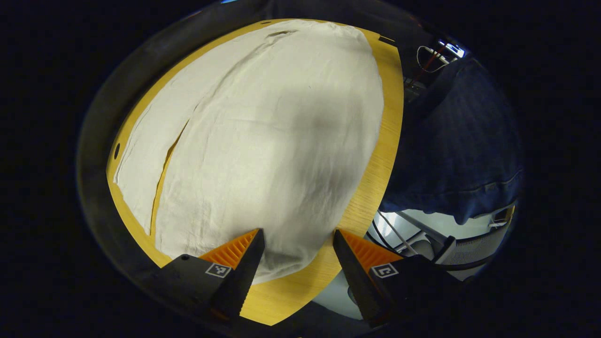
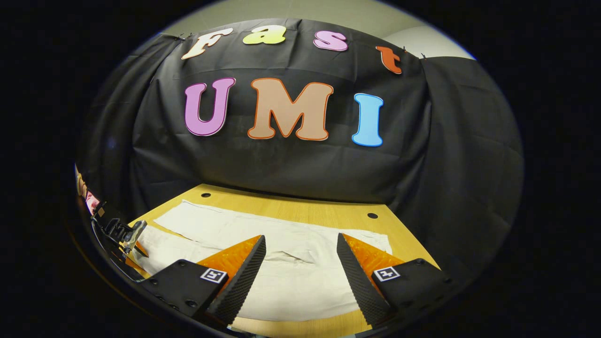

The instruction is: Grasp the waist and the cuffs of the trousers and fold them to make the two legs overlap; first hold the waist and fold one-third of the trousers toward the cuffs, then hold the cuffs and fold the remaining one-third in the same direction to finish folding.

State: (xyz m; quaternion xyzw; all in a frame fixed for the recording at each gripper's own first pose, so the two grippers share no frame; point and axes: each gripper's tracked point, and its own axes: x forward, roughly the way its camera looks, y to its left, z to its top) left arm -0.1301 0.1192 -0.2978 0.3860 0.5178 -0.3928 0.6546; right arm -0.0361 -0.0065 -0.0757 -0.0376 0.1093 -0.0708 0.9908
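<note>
**Both jaws wide above the spread trousers**

The jaws of the left gripper (image 1: 298,234) stood wide apart with nothing between them, poised over the near end of the pale trousers (image 1: 263,141). The cloth's rounded edge lay directly between and just beyond the fingertips, on the wooden table (image 1: 389,141). Farther out from the jaws the trousers ran flat along the table, with a long slit of bare wood parting the two legs off to the left. To the right of the jaws, past the table edge, hung a dark blue garment (image 1: 460,141) on a person.

The right gripper (image 2: 300,241) also had its jaws wide and empty. Trousers (image 2: 291,277) lay below and between them, stretching away to the left. Beyond the fingertips came bare table (image 2: 300,211), then the black cloth wall (image 2: 291,169). Far left, the other gripper (image 2: 127,237) showed at the table's edge.
</note>
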